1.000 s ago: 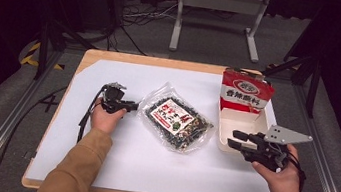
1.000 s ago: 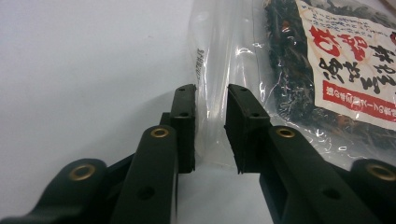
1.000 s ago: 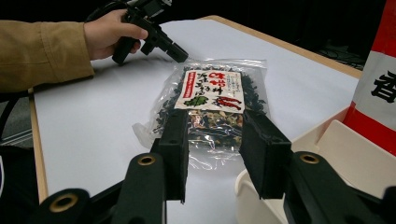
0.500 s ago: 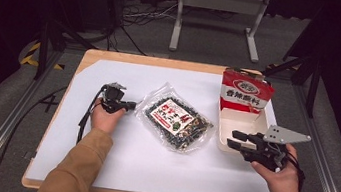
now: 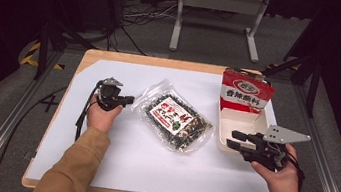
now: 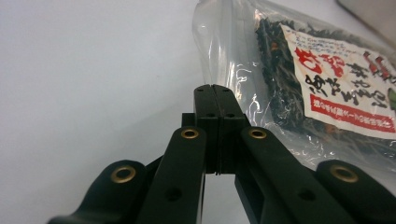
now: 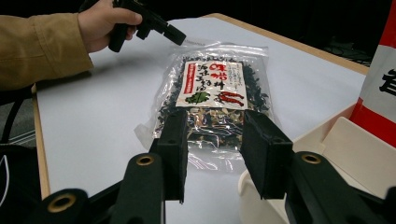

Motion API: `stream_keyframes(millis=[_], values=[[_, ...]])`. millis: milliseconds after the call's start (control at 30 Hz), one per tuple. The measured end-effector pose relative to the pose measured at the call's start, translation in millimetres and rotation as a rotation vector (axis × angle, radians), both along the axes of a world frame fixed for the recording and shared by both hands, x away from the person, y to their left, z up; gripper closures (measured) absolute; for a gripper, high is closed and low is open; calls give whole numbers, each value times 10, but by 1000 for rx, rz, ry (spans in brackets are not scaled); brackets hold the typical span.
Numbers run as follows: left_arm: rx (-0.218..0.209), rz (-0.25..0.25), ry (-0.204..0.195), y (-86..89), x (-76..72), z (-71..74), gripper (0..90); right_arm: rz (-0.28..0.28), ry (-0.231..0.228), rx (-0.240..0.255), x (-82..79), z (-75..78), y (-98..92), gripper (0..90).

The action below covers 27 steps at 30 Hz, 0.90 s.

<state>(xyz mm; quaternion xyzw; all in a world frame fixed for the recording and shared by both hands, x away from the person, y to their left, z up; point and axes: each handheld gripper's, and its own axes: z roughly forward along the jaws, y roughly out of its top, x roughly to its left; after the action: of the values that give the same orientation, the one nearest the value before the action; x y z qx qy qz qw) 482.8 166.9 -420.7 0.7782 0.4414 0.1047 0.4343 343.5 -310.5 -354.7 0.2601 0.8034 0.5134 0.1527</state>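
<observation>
A clear bag of dark dried food with a red and white label (image 5: 175, 119) lies flat on the white table top, mid-table. My left gripper (image 5: 131, 101) is level at the bag's left corner. Its jaws meet tightly (image 6: 215, 91) and the bag's clear sealed edge (image 6: 219, 46) runs straight into them. The right gripper view shows that tip (image 7: 180, 37) at the bag's (image 7: 215, 84) far corner. My right gripper (image 5: 233, 139) hovers right of the bag, pointing at it. Its jaws (image 7: 215, 121) stand apart with nothing between them.
A shallow white tray (image 5: 240, 123) sits right of the bag, its rim (image 7: 355, 154) just beside my right jaws. A red and white packet (image 5: 246, 91) stands upright at the tray's far end. Dark floor, cables and a metal stand lie beyond the table.
The left hand has lifted a little at the bag's corner. The right hand and the bag's body look unmoved.
</observation>
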Motion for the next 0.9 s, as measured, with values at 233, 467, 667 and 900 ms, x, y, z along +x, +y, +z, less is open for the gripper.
stream_keyframes(millis=[233,467,667,900], values=[[-53,-39,-94,43,-142,315,900,-2,-3,-2,-8,10,5,609],[-88,-69,-173,43,-296,571,900,-4,-5,0,-16,15,0,606],[-88,-91,-261,15,-449,802,900,-9,-14,-3,-31,26,-2,607],[-105,-123,-323,-24,-585,1009,900,-12,-18,0,-44,37,-15,607]])
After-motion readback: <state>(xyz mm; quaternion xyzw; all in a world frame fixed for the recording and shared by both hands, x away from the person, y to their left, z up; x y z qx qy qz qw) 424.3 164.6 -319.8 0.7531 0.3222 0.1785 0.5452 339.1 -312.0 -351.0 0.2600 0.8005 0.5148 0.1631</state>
